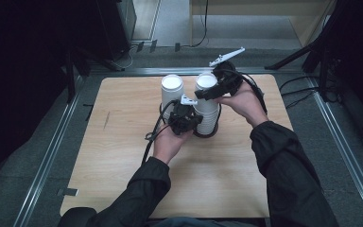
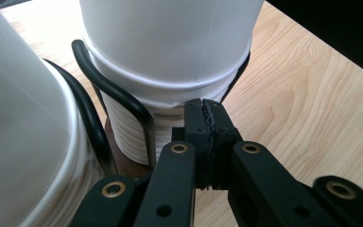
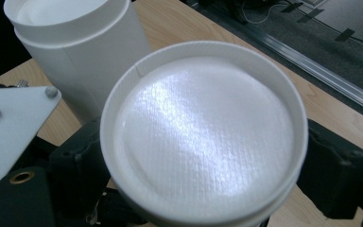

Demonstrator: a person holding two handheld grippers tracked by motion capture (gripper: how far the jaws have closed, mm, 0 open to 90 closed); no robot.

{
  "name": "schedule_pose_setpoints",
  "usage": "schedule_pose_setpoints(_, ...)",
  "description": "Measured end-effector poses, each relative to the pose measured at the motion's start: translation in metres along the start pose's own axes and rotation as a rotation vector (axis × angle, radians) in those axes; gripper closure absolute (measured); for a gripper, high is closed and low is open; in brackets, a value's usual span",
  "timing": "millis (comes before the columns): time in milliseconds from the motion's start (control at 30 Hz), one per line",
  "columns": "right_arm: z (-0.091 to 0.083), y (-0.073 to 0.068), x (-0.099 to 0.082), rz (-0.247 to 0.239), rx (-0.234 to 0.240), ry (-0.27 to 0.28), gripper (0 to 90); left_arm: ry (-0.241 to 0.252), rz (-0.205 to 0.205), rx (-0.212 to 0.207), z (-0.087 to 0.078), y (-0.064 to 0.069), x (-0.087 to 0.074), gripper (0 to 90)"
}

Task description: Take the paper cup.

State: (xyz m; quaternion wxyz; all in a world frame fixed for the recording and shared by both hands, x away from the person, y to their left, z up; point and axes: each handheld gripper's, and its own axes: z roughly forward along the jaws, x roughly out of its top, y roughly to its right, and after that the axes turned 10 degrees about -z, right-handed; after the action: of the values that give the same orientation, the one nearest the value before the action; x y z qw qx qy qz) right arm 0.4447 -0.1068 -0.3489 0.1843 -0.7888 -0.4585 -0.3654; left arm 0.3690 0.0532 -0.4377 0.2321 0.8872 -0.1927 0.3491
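Your left gripper (image 1: pixel 185 118) is sitting at about 7 o'clock of the right cup stack (image 1: pixel 207 101), low at its base, with its jaws pressed together on nothing, their tips just at the stack's lower rims beside the black wire holder (image 2: pixel 118 99). Your right gripper (image 1: pixel 217 87) is hanging at the top of that same stack with its jaws spread wide, one on each side of the upturned top cup (image 3: pixel 203 137) and not pressing it. The left cup stack (image 1: pixel 172 92) is standing just beside it at 9 o'clock, both near the wooden table's (image 1: pixel 123 156) far edge.
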Motion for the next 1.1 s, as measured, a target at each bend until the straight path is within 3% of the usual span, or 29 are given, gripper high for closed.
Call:
schedule_pose_setpoints(467, 0.002, -0.004, 0.009, -0.053, -0.049, -0.029, 22.9, 0.007, 0.017, 0.028, 0.001, 0.004, 0.001, 90.0)
schedule_pose_setpoints(600, 0.002, -0.005, 0.012, -0.057, -0.048, -0.048, 23.3, 0.009, 0.033, 0.039, 0.000, 0.005, 0.000, 90.0)
schedule_pose_setpoints(900, 0.002, -0.006, 0.015, -0.071, -0.053, -0.074, 23.7, 0.007, 0.030, 0.036, 0.001, 0.005, 0.000, 90.0)
schedule_pose_setpoints(1000, 0.002, -0.006, 0.016, -0.074, -0.053, -0.073, 23.9, 0.011, 0.033, 0.044, 0.001, 0.006, 0.000, 90.0)
schedule_pose_setpoints(1100, -0.006, -0.005, 0.019, -0.052, -0.053, -0.026, 24.1, 0.009, 0.030, 0.040, 0.001, 0.005, 0.000, 90.0)
